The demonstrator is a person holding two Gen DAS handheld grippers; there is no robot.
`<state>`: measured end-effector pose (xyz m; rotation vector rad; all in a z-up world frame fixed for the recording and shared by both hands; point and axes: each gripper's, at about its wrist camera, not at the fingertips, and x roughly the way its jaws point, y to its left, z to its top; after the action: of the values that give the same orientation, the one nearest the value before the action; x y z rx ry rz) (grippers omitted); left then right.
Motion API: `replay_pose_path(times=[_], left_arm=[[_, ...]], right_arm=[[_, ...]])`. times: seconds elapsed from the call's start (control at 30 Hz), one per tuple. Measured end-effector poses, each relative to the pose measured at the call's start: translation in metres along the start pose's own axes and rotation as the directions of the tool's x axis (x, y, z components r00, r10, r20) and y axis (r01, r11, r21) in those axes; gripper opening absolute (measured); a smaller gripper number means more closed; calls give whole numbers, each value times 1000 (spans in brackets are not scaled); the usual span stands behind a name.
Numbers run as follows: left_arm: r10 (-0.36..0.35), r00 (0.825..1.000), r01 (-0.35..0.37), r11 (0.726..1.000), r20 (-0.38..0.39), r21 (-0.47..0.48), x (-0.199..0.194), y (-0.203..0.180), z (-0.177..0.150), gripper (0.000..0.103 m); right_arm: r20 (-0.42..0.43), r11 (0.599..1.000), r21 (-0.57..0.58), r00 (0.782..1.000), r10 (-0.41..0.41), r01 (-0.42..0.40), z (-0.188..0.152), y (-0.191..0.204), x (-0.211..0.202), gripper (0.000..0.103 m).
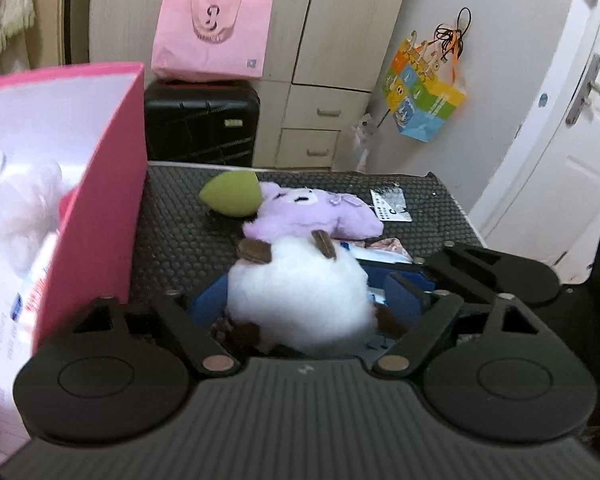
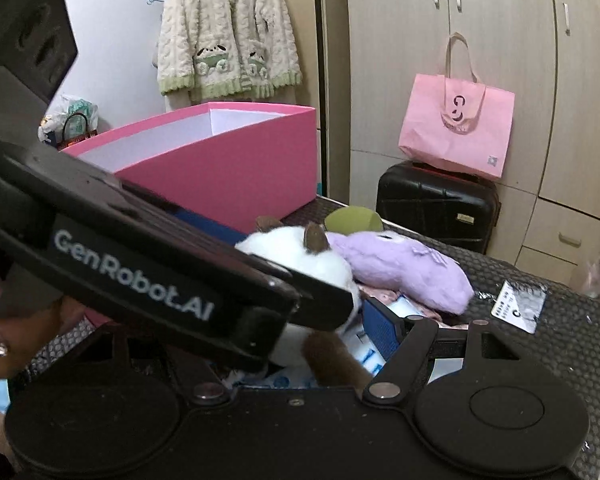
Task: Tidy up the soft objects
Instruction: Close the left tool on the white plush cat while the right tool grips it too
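Note:
A white plush toy (image 1: 300,300) with brown ears and feet sits between the blue pads of my left gripper (image 1: 304,300), which is shut on it just above the black textured surface (image 1: 172,232). A purple plush (image 1: 312,216) and a green soft ball (image 1: 232,196) lie behind it. A pink box (image 1: 100,208) with a white fluffy item (image 1: 24,208) inside stands to the left. In the right wrist view the white plush (image 2: 300,256), purple plush (image 2: 404,272) and pink box (image 2: 228,168) show. My right gripper (image 2: 356,344) is close beside the left gripper's body (image 2: 140,272), which hides one finger.
A black suitcase (image 1: 202,124) with a pink tote bag (image 1: 212,36) on it stands behind the surface, by wardrobe drawers (image 1: 320,120). A colourful bag (image 1: 424,88) hangs by a white door (image 1: 572,140). A fleece jacket (image 2: 228,28) hangs on the wall. A white label (image 2: 518,306) is on the surface.

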<state>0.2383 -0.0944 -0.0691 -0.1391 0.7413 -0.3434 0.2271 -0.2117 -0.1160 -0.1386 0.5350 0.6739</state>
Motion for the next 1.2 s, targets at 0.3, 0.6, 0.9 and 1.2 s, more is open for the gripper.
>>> replay_pose_path(times=[0.3,0.6,0.9,1.2], left_arm=[[9,1000,-9,1000,-5,3,2,4,-2,71],[-8,1000,8,1000,2,21,-7,2,-6,69],[-33,999,31,998,27,53,-28,-2,-14,69],[-53,997,47,994,64,97,-57,-9,-28,69]], right_arm=[[-10,999,-40,1000,-14,14,-5,6,8,68],[0,998,-33,999,-44,44,-6,14,-3,64],[34,999,9,998,-50,50,-8,24,-21,64],[76,997,-1,994,-76,76,-13,45,-42,64]])
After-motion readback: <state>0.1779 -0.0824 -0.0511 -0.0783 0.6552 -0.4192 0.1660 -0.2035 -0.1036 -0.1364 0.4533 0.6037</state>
